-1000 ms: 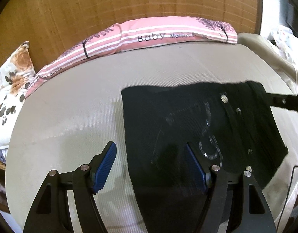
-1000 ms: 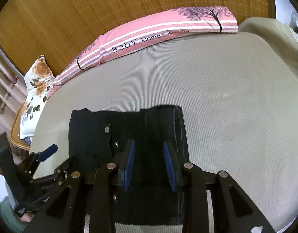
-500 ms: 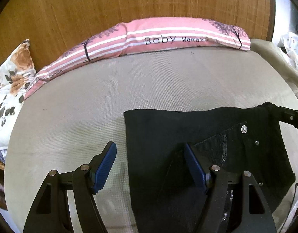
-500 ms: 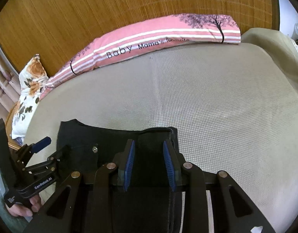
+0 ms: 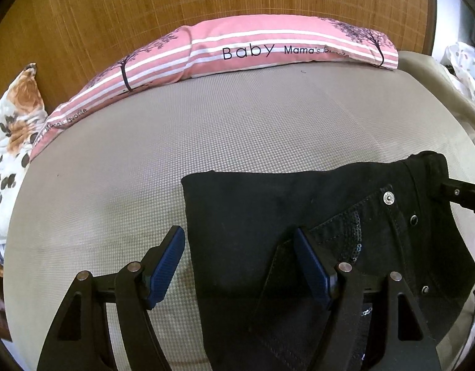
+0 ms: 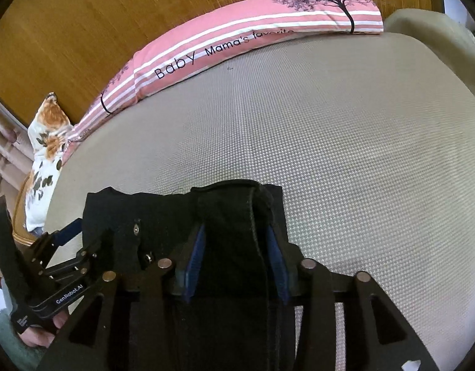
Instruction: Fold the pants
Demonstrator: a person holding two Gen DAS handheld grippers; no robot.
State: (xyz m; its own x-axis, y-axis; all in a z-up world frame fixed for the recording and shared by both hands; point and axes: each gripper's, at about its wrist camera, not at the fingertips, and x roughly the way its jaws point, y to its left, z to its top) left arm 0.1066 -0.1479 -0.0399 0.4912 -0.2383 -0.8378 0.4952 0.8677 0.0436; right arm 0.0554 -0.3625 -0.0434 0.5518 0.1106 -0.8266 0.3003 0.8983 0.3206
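The grey-beige bed [image 5: 243, 130] fills most of both views, and everything else is placed against it. Along its far edge, against a woven wooden headboard [image 5: 144, 9], lies a long pink striped pillow [image 5: 262, 46] printed with trees and the word "Baby". At the bed's far left corner sits a floral cushion [image 5: 11, 123] in white, orange and black.

The black pants [image 5: 299, 216] lie on the near part of the bed, well apart from the pink pillow, folded into a rough block with a straight left edge. Their right end, with metal snaps [image 5: 388, 198] and a sequined pocket seam, is lifted off the bed.

The left gripper [image 5: 240, 262] hovers over the near left edge of the pants with its jaws spread wide: one blue pad is over bare bed just beside the pants' left edge, the other over the black cloth. Nothing is clamped between them.

The right gripper [image 6: 235, 262] is at the pants' right end. Its jaws are drawn in narrow on a raised fold of the thick hem [image 6: 237, 204], which stands up between the two blue pads and drapes toward the camera. In the left wrist view its black finger reaches in from the right edge to the cloth.
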